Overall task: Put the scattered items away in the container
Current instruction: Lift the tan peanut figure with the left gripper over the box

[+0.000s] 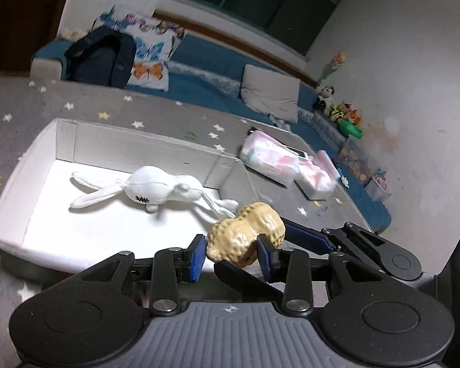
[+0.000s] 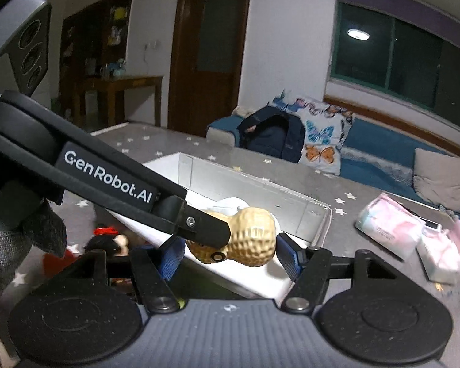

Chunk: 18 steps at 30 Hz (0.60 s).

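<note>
A tan toy peanut sits between my left gripper's blue pads, held over the near right corner of the white box. A white plush rabbit lies inside the box. In the right wrist view the peanut also lies between my right gripper's blue pads, which stand apart from it. The left gripper's finger crosses in front of it. The box is just behind. A small doll with a red bow lies on the grey star cloth left of the box, partly hidden.
Two pink and white tissue packs and a phone lie on the star-patterned surface right of the box. Beyond is a blue sofa with a dark backpack, butterfly pillow, grey cushion and plush toys.
</note>
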Each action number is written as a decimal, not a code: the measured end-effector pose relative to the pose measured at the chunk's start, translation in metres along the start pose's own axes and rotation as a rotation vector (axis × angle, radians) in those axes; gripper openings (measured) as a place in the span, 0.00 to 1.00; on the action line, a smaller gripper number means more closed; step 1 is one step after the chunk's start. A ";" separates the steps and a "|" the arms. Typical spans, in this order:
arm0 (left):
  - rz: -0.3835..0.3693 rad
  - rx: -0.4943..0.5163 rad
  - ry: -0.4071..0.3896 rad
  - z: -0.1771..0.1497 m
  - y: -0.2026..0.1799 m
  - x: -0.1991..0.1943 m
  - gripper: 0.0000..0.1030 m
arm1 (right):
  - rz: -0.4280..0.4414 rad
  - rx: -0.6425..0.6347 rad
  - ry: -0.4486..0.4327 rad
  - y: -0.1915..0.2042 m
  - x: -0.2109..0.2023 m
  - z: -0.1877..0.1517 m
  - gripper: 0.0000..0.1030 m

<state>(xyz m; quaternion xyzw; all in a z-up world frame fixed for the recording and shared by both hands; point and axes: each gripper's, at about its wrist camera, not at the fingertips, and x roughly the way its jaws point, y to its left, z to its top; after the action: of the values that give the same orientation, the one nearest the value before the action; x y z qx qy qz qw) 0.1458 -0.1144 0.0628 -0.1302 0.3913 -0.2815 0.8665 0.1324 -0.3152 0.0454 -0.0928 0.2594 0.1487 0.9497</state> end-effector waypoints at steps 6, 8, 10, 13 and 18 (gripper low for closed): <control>-0.012 -0.096 0.090 0.023 0.031 0.044 0.38 | 0.060 0.023 0.116 -0.026 0.049 0.015 0.63; -0.008 -0.111 0.114 0.027 0.038 0.057 0.38 | 0.077 0.032 0.154 -0.031 0.064 0.017 0.63; -0.001 -0.123 0.135 0.030 0.044 0.067 0.38 | 0.089 0.031 0.191 -0.034 0.077 0.018 0.63; 0.000 -0.144 0.161 0.030 0.053 0.078 0.38 | 0.096 0.014 0.235 -0.034 0.091 0.017 0.63; 0.004 -0.168 0.186 0.029 0.062 0.086 0.38 | 0.108 -0.006 0.285 -0.032 0.103 0.014 0.62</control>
<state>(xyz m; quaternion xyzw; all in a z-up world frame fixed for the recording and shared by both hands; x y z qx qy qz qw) 0.2374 -0.1145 0.0024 -0.1749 0.4924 -0.2570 0.8129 0.2339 -0.3178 0.0068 -0.1018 0.3956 0.1855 0.8937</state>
